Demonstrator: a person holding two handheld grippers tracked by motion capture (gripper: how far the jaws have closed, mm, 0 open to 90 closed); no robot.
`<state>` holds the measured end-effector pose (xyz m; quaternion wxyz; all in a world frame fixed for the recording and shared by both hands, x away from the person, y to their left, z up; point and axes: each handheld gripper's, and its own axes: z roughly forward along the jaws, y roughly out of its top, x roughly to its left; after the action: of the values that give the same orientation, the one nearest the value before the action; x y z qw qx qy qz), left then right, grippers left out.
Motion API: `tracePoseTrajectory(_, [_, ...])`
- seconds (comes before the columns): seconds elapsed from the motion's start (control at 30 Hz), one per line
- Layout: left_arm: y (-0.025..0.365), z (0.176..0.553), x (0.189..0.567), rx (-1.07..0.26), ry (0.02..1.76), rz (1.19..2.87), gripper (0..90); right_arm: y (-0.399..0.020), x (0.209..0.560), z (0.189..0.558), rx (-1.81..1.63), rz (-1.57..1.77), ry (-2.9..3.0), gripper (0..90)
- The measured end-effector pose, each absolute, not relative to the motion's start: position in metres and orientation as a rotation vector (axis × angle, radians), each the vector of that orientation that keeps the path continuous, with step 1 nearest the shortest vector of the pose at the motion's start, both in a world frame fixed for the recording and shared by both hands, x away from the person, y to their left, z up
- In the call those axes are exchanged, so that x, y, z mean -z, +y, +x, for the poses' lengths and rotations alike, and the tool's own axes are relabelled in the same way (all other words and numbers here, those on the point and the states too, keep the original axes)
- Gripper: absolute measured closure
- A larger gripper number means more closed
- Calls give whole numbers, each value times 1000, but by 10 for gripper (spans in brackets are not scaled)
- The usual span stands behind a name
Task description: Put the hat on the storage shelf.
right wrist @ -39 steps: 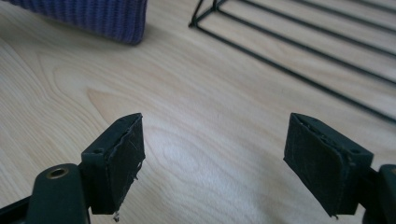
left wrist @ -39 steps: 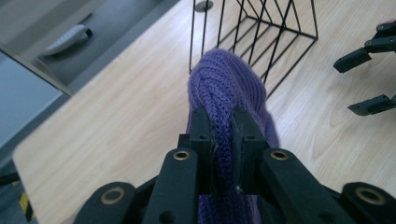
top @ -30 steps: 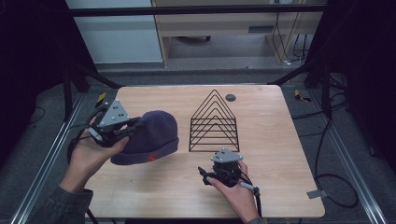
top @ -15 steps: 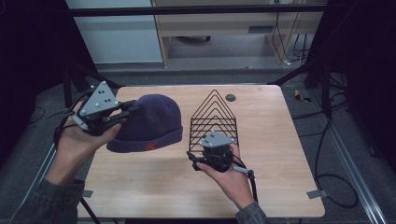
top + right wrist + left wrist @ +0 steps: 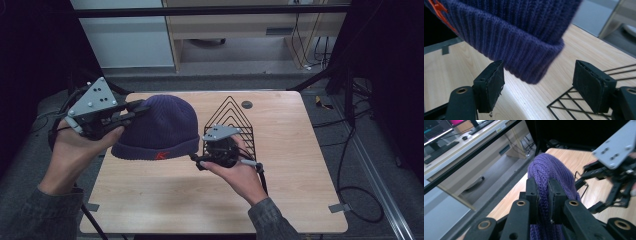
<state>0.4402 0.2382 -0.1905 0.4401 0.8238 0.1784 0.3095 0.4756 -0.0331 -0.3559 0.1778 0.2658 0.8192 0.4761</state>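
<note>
A dark purple knit beanie with a small orange logo hangs above the table, lifted off the wood. My left gripper is shut on its crown; in the left gripper view the knit is pinched between the two black jaws. My right gripper is open just below the hat's right brim corner. In the right gripper view the ribbed brim hangs above and slightly beyond the wide gap between the pads, not touching them.
A black wire rack of nested triangles stands on the wooden table right behind my right hand; its base wires lie under the right jaw. A small dark disc sits near the far edge. Cables trail off both sides.
My left gripper has raised the beanie off the table and carried it up and toward the far side. The right gripper has moved forward to the hat's brim corner.
</note>
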Motion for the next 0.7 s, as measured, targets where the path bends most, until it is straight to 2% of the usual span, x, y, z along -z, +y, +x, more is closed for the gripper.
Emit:
tracePoseTrajectory(0.03, [238, 441, 190, -765, 442, 2042, 807, -32, 355, 479, -1357, 747, 2333, 294])
tracePoseTrajectory(0.07, [238, 444, 190, -762, 442, 2043, 807, -30, 352, 482, -1372, 715, 2348, 368])
tracePoseTrajectory(0.2, [239, 451, 188, -743, 464, 2017, 807, -27, 346, 484, -1371, 655, 2343, 574])
tracePoseTrajectory(0.3, [240, 456, 186, -739, 488, 2001, 807, -28, 340, 485, -1372, 647, 2326, 676])
tracePoseTrajectory(0.4, [238, 471, 179, -740, 543, 1978, 806, -34, 331, 487, -1346, 659, 2305, 710])
tracePoseTrajectory(0.7, [209, 506, 168, -718, 565, 1903, 805, -75, 297, 500, -1278, 704, 2230, 718])
